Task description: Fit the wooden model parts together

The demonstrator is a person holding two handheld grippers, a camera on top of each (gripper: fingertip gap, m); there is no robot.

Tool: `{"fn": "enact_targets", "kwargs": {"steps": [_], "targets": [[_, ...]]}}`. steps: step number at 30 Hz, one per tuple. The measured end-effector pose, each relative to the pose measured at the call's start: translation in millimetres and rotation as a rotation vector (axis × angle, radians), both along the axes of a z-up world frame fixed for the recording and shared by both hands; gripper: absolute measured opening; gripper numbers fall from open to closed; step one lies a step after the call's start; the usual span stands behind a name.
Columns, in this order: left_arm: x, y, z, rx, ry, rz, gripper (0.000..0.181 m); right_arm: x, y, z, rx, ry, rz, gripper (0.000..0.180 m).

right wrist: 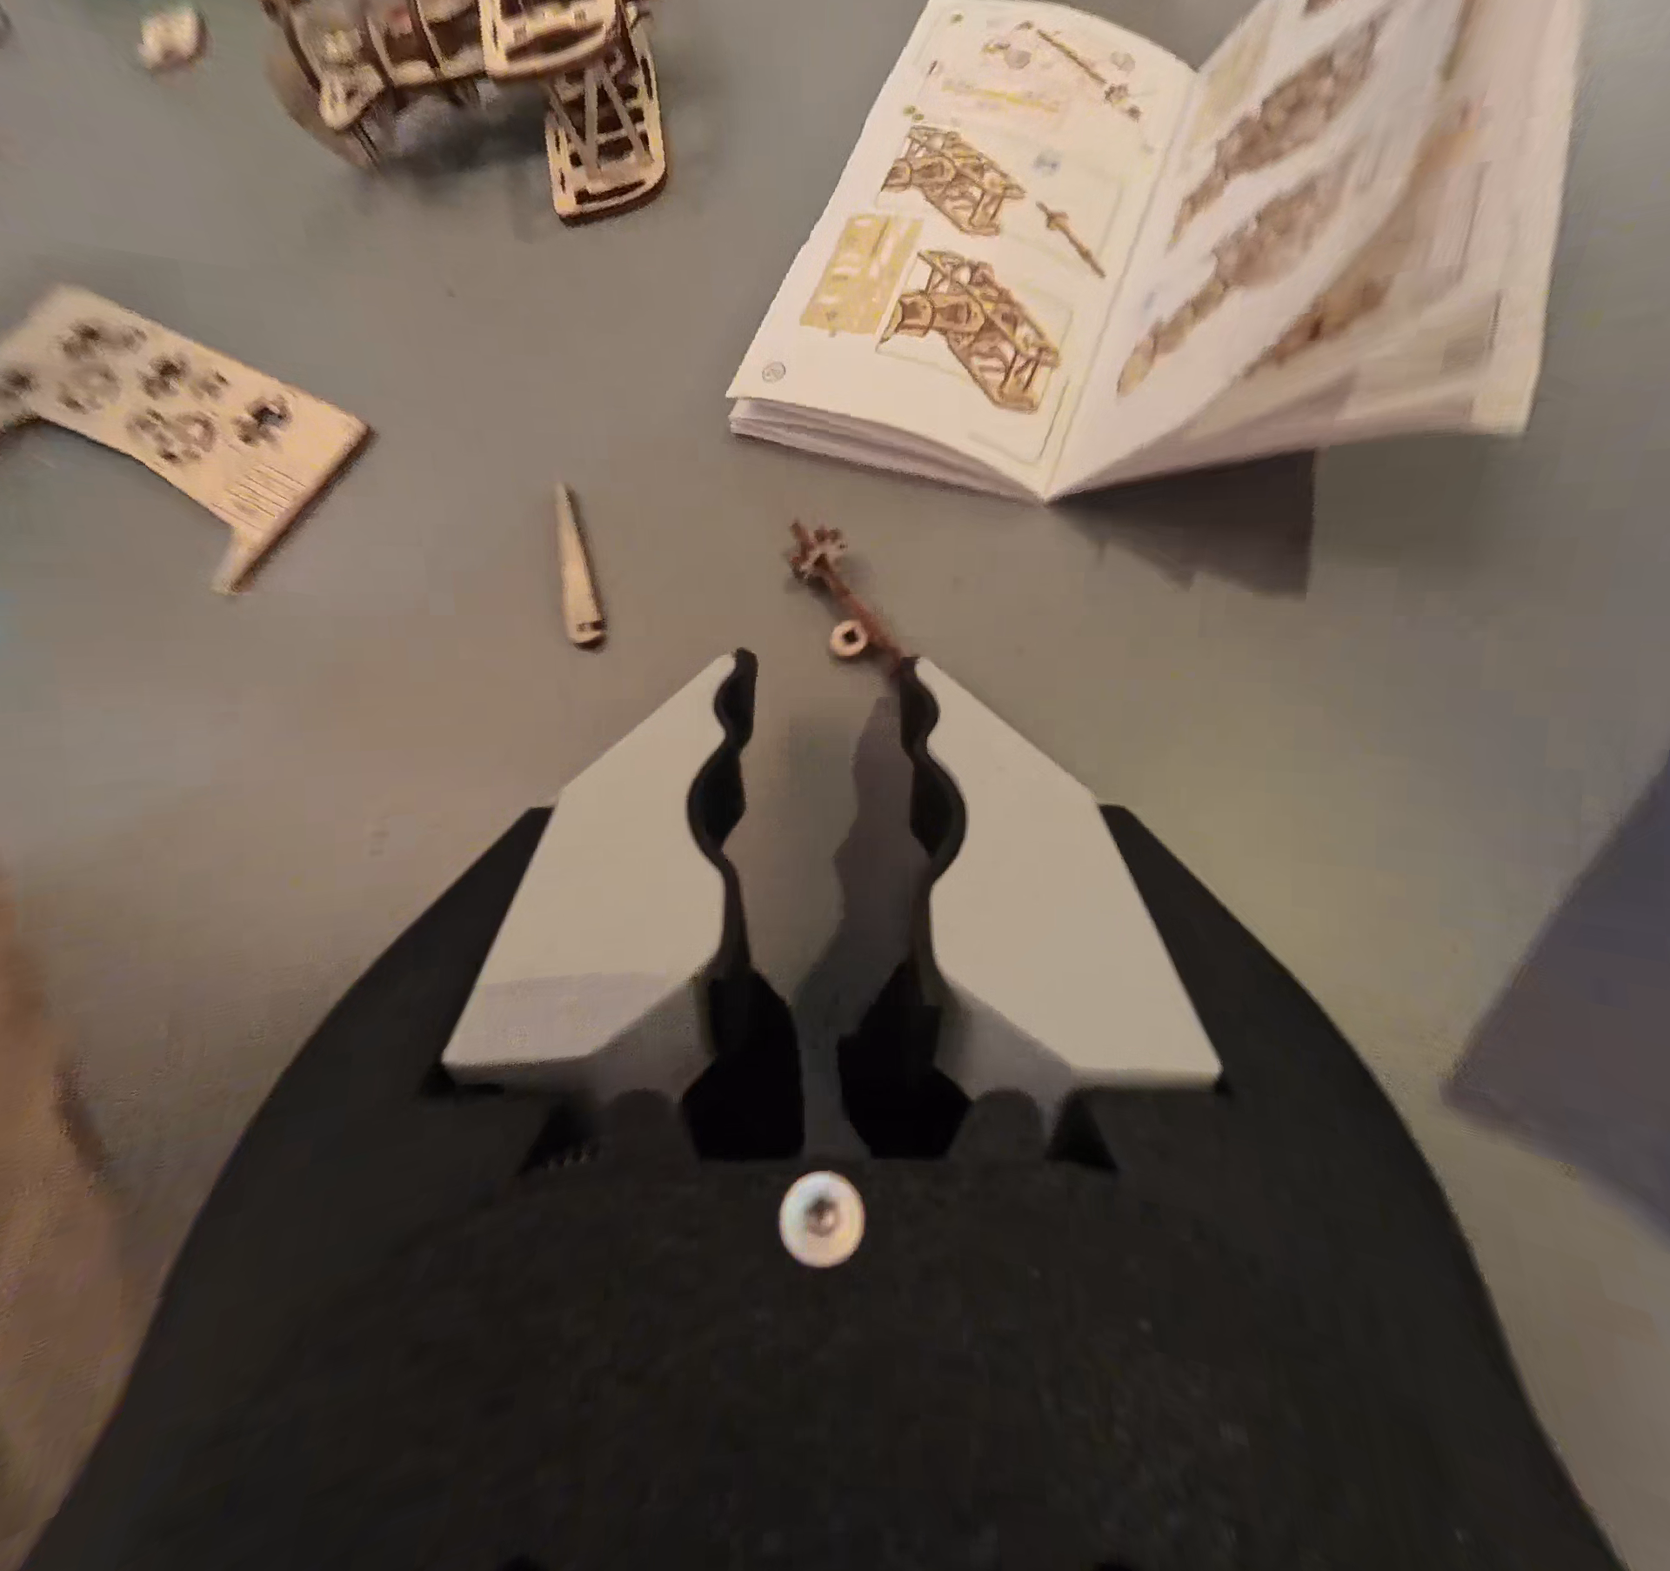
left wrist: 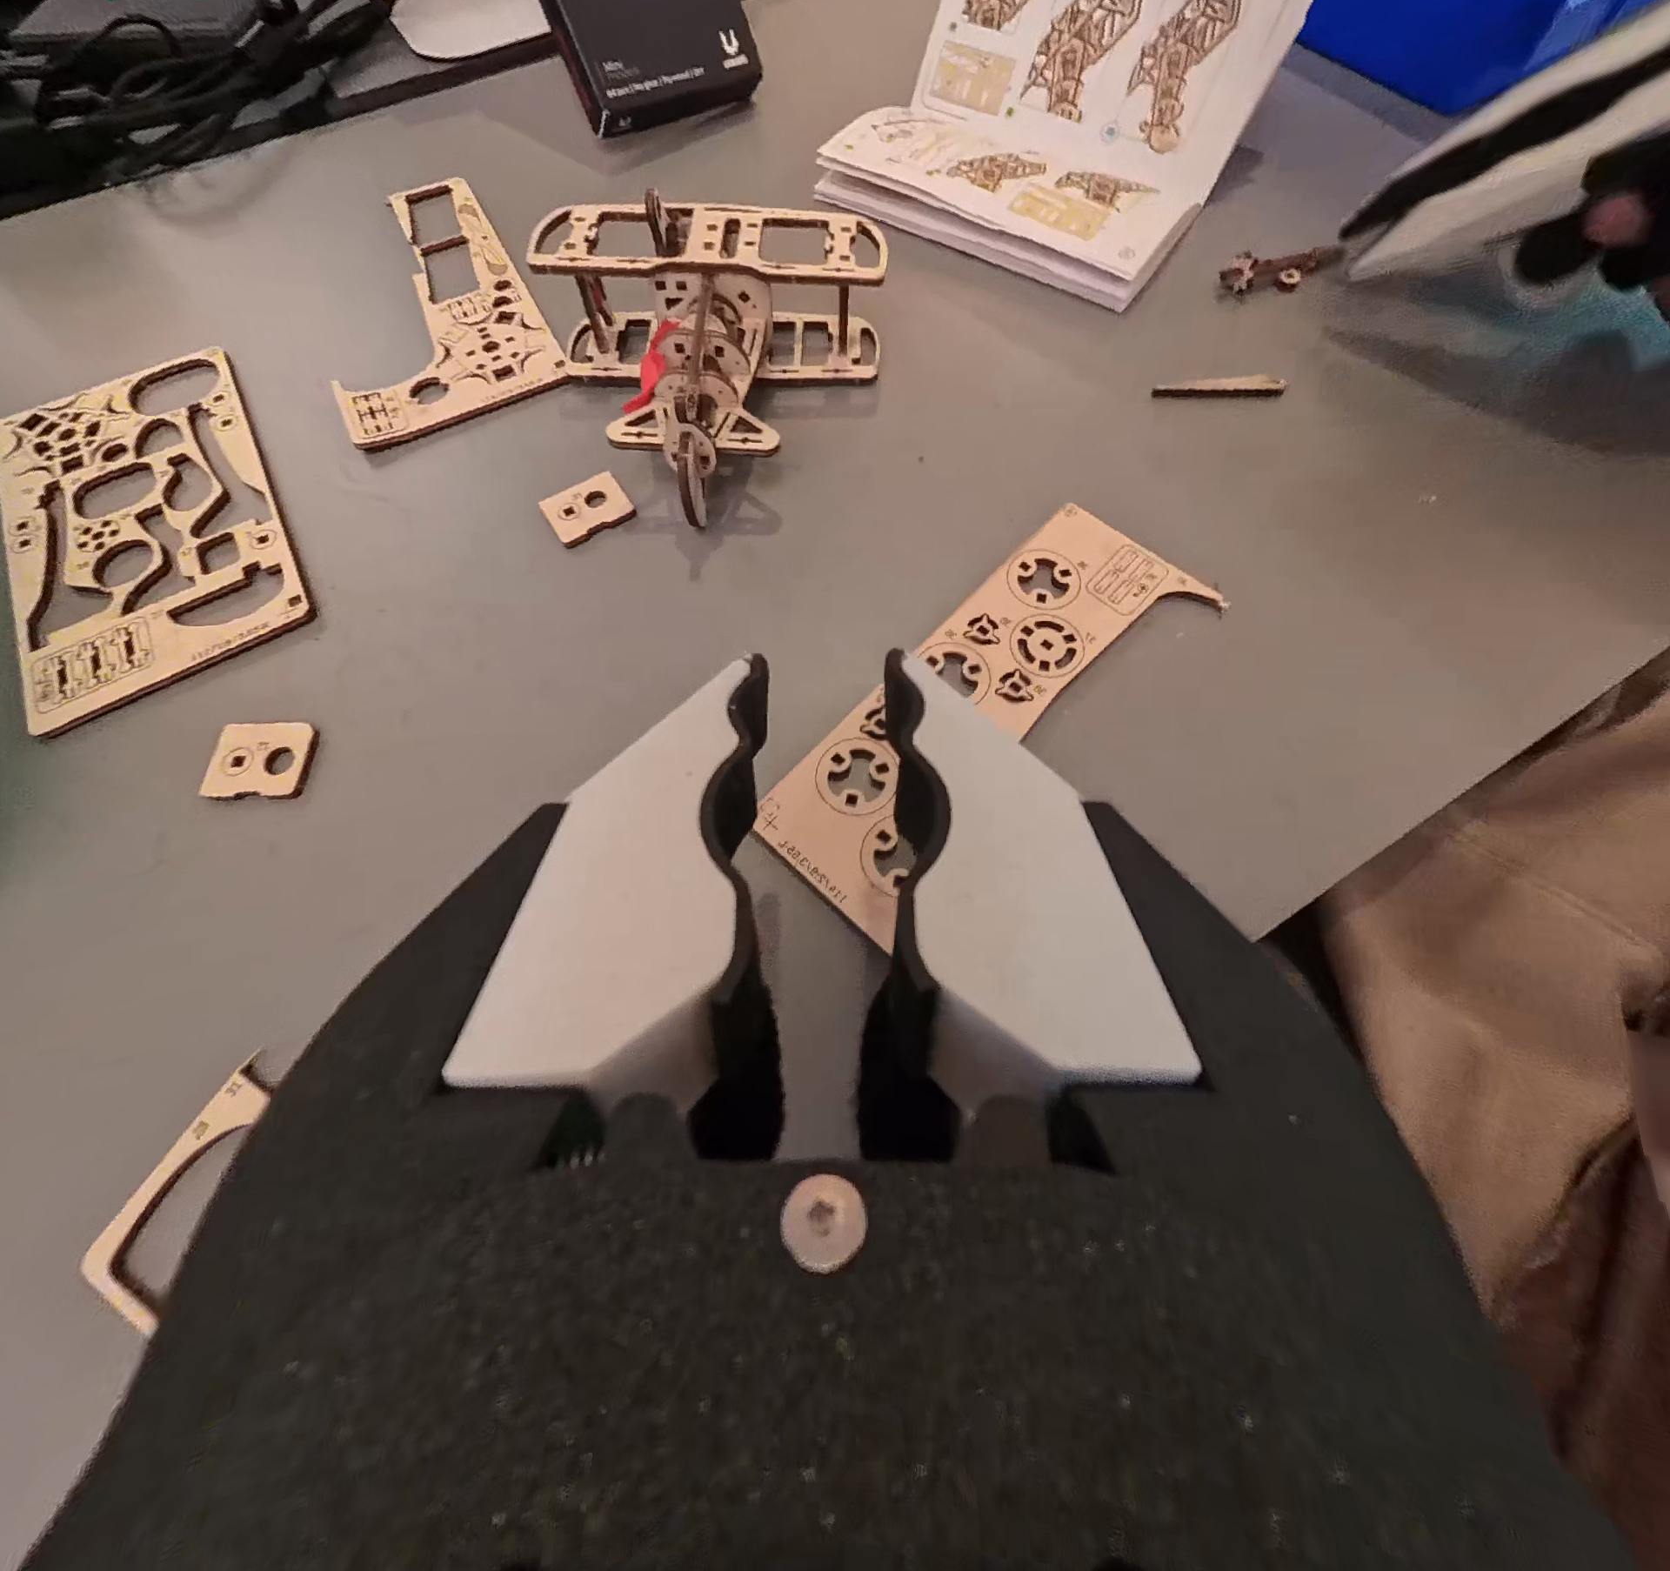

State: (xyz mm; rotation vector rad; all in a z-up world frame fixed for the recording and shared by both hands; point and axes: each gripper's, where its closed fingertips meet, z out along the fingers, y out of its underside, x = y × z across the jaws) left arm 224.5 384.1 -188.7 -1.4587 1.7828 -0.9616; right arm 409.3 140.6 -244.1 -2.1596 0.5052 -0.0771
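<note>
Hovering my spread, empty right claw point(right wrist: 827, 669) just behind the small dark wooden axle piece point(right wrist: 836, 592), I am seeing its long axis running straight ahead; my left claw point(left wrist: 827, 669), likewise spread, is sitting well apart.

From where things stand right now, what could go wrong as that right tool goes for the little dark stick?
1. The shaft is thin and lies flat on the table; the open right tool may slip off it or snap it.
2. Its loose-looking ring might drop off when lifted.
3. The wooden spike lies close by and could get knocked.
</note>
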Motion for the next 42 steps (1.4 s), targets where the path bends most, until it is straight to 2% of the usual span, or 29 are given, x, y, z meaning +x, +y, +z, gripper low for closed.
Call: {"fn": "enact_targets", "kwargs": {"steps": [3, 5, 8, 10, 16, 17, 23, 28, 31, 35, 39, 42], "targets": [[-3.5, 2.3, -1.4, 0.031, 0.003, -0.002, 0.023, 12.0, 7.3, -6.1, -0.082, -0.115, 0.076, 0.03], [-4.7, 4.3, -0.5, 0.031, 0.0, 0.002, 0.023, 6.7, 10.2, -12.1, -0.094, -0.068, 0.129, 0.03], [-3.8, 5.8, 0.0, 0.009, -0.002, 0.004, 0.023, 10.6, 9.0, -12.2, -0.066, -0.026, 0.111, 0.027], [-3.0, 4.9, -1.1, -0.006, 0.004, 0.0, 0.023, 12.8, 7.8, -13.9, -0.071, -0.012, 0.118, 0.02], [-1.6, 0.3, -3.5, 0.015, 0.012, -0.017, 0.023, 14.2, 9.3, -12.2, -0.083, -0.033, 0.117, 0.009], [-1.7, 0.6, -3.8, 0.025, 0.013, -0.016, 0.023, 13.2, 10.1, -7.7, -0.058, -0.029, 0.112, 0.003], [0.0, -8.2, -1.7, 0.028, 0.004, -0.036, 0.023, -5.5, 16.0, 26.0, 0.143, 0.144, 0.095, 0.003], [3.3, -35.7, 7.2, -0.015, -0.032, -0.117, 0.021, -51.8, 36.1, 73.3, 0.39, 0.323, 0.187, 0.003], [5.5, -63.5, 23.5, -0.14, -0.082, -0.189, 0.022, -91.6, 56.6, 105.2, 0.612, 0.52, 0.241, 0.003], [6.1, -102.8, 44.3, -0.373, -0.107, -0.257, 0.033, -130.0, 78.1, 128.1, 0.83, 0.746, 0.24, 0.002], [2.7, -133.6, 55.2, -0.51, -0.109, -0.292, 0.032, -157.3, 91.2, 138.5, 0.967, 0.777, 0.199, 0.003], [-0.4, -145.4, 60.8, -0.587, -0.105, -0.315, 0.025, -176.7, 97.1, 147.2, 0.991, 0.745, 0.205, 0.002]]}}
